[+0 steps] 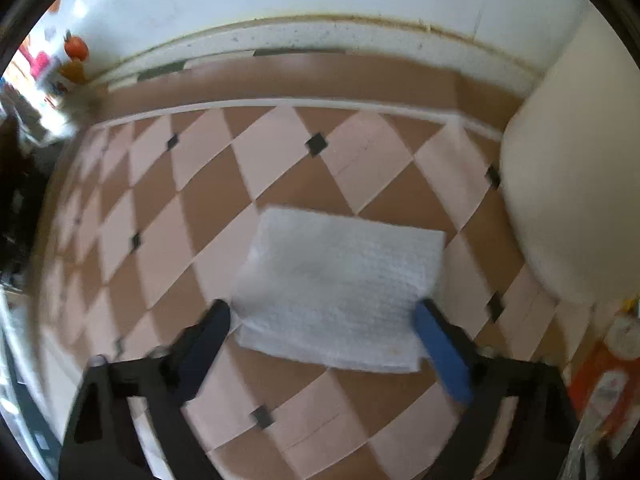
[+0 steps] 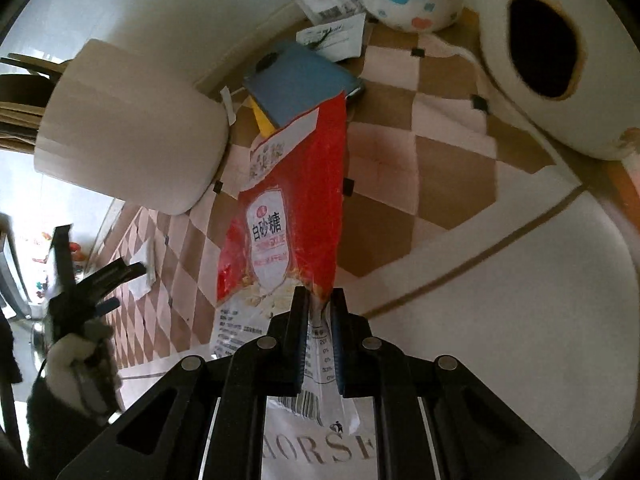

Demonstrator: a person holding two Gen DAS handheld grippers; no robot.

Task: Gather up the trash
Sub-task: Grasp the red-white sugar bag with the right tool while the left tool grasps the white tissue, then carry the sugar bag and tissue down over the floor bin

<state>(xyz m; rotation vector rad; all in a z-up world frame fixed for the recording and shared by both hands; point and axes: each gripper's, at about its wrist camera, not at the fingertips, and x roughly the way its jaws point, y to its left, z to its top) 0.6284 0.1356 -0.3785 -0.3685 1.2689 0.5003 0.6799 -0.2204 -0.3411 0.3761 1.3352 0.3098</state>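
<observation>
The left tongs stand wide apart over the checkered bench, with a white paper towel lying flat between and just ahead of their tips. The right tongs are clamped on a red sugar bag, which stretches forward from them.

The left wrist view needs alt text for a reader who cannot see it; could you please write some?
The open left tool points down at a white paper towel lying flat on a brown-and-pink checkered surface, one fingertip at each side of the sheet. A large white roll sits at the right edge, and the frame is motion-blurred.
</observation>
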